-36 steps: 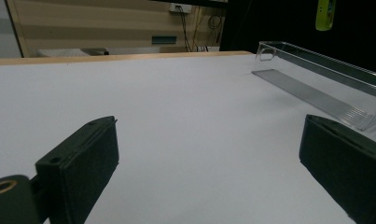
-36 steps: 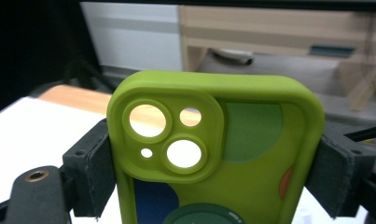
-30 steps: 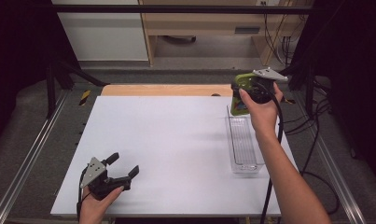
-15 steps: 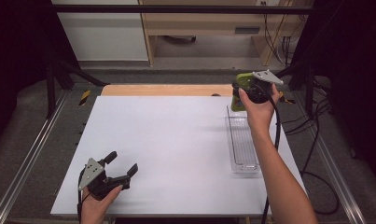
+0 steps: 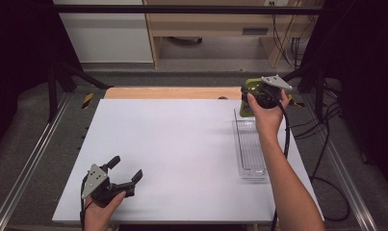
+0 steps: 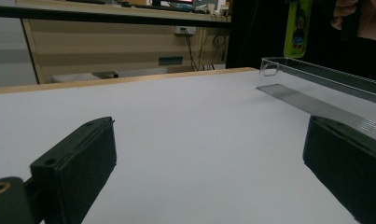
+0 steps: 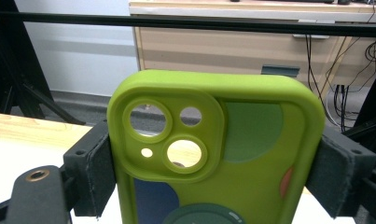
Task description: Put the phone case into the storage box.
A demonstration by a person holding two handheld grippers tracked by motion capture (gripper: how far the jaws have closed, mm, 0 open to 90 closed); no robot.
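A lime-green phone case (image 7: 251, 154) with camera cut-outs stands upright between my right gripper's (image 7: 218, 177) pads (image 7: 94, 172), which press on its two long sides. From above, the right gripper (image 5: 252, 98) holds this phone case (image 5: 250, 86) over the far end of a clear plastic tray (image 5: 239, 144) at the table's right. My left gripper (image 5: 126, 168) rests near the front left corner, jaws wide open with nothing between them. The left gripper view looks across the white table between its open jaws (image 6: 213, 172) to the tray (image 6: 325, 77) and the hanging phone case (image 6: 297, 28).
The white table top (image 5: 182, 149) ends in a wooden strip (image 5: 172, 93) at the far edge. Metal rails (image 5: 32, 159) run along both sides. Black cables (image 5: 326, 144) trail at the right. A wooden cabinet (image 5: 206, 29) stands behind the table.
My right hand has sunk a little with the phone case, toward the tray's far end. The left gripper has stayed where it was.
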